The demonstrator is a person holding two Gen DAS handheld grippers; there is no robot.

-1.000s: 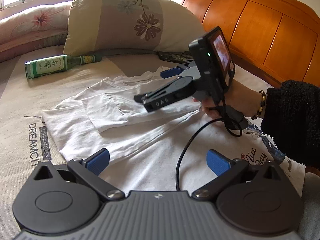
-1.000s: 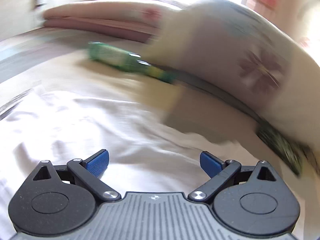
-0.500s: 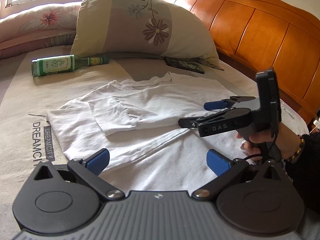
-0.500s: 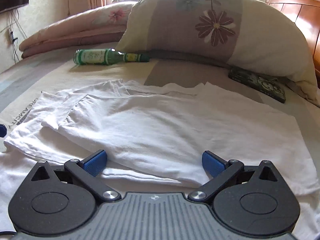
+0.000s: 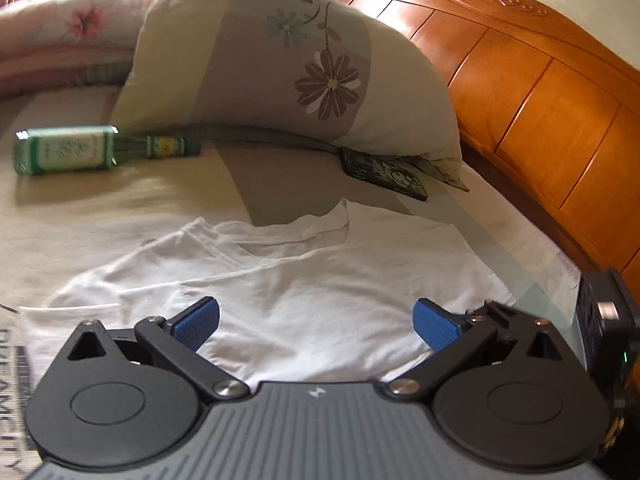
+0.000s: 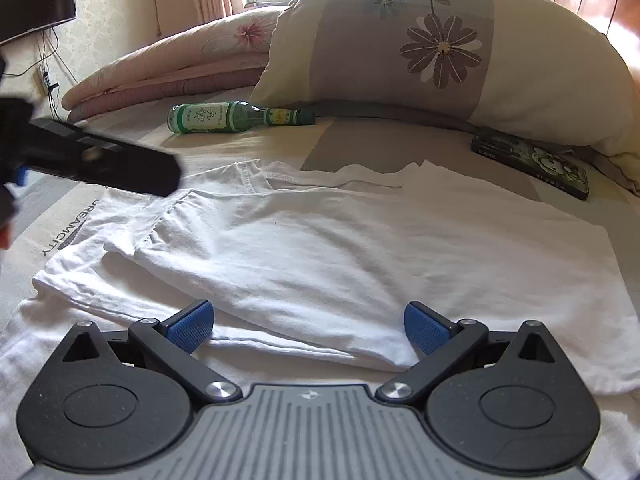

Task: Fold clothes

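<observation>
White cotton T-shirt (image 6: 320, 248) spread flat on beige bed sheet (image 5: 120, 208), sides tucked inward to narrow it for folding, with left claw (image 5: 316, 322) and right claw (image 6: 308, 324) both released, empty, poised above its near end.

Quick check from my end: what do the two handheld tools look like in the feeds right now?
Both look alike. The left tool and right tool each have blue ribbed pads on black linkage arms with silver pivot screws, two round black housings, and a grey ribbed centre plate bearing a small white emblem. The right tool's black body at the left view's edge shows a green light. No sleeve is visible.
</observation>
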